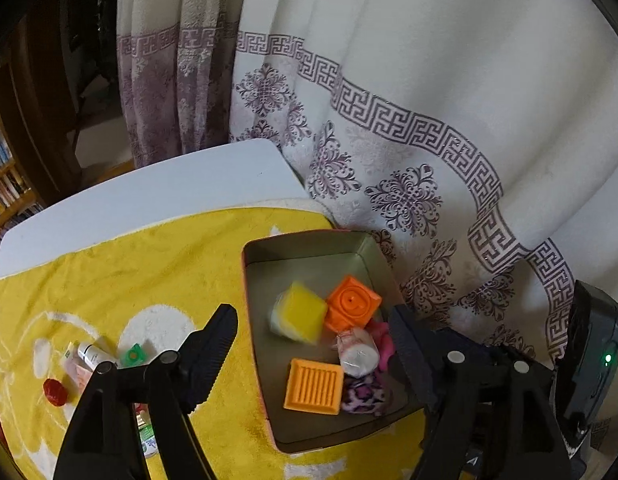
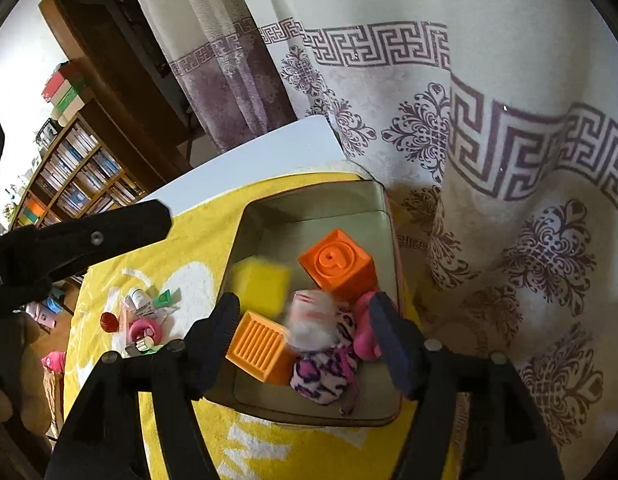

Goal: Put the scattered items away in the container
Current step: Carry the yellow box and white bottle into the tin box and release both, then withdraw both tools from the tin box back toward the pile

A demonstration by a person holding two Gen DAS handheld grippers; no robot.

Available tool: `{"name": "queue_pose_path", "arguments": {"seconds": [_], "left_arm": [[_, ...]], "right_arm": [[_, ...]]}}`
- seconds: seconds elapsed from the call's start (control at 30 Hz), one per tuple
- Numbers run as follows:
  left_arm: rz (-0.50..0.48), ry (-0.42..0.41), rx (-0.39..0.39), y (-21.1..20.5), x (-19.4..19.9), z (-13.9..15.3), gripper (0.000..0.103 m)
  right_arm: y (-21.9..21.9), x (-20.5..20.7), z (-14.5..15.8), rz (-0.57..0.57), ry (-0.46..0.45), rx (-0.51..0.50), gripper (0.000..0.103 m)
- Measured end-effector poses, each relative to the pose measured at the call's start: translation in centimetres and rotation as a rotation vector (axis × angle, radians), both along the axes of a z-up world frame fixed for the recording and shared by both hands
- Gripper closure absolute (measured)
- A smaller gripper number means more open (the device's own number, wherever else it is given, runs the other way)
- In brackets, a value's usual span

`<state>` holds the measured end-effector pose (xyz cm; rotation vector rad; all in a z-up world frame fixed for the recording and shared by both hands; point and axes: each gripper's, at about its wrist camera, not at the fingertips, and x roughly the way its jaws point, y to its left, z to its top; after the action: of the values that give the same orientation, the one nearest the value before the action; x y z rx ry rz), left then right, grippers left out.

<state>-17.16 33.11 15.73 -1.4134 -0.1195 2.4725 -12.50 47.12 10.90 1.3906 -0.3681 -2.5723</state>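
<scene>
Two grippers hang over a tin container [image 1: 309, 248] that sits on a yellow towel [image 1: 149, 264] spread across a white table [image 1: 169, 184], hard against a patterned curtain [image 1: 429, 80]. The left gripper [image 1: 313, 340] has its fingers spread wide with nothing between the pads, and the right gripper [image 2: 305, 332] likewise stands open and pinches nothing. Inside the container lie a yellow sponge block [image 1: 301, 316], an orange cube [image 1: 353, 304], an orange ribbed block [image 1: 313, 386], a blurred white roll [image 1: 359, 350], a pink item [image 1: 383, 344] and a purple-spotted fabric piece [image 1: 365, 396]. The left wrist view shows the scattered items on the towel at close range: a white tube [image 1: 93, 356], a green piece [image 1: 133, 354] and a red cap [image 1: 55, 391], well apart from the container. The right wrist view adds what the left cannot: a pink ring-shaped item [image 2: 143, 330] in that same cluster, the left gripper's black arm [image 2: 81, 236] reaching in from the left edge, a bookshelf [image 2: 77, 176] and a dark doorway [image 2: 121, 60] behind the table. Only the left view catches the right gripper's housing with a lit green lamp [image 1: 608, 358] at its far right edge.
</scene>
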Motion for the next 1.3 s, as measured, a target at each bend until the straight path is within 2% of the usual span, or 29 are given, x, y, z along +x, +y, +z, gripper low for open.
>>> {"name": "queue_pose_path", "arguments": {"seconds": [0.63, 0.97, 1.3], "left_arm": [[0.117, -0.038, -0.02, -4.7, 2.8, -0.6, 0.024], [0.215, -0.036, -0.017, -9.7, 5.5, -0.2, 0.024], [0.329, -0.048, -0.019, -16.2, 8.4, -0.4, 0.024]], "right_arm": [[-1.0, 1.7, -0.2, -0.002, -0.023, -0.018, 0.032], [-4.2, 2.9, 0.2, 0.052, -0.014, -0.025, 0.032], [-9.6, 3.7, 0.7, 0.137, -0.009, -0.029, 0.032]]}}
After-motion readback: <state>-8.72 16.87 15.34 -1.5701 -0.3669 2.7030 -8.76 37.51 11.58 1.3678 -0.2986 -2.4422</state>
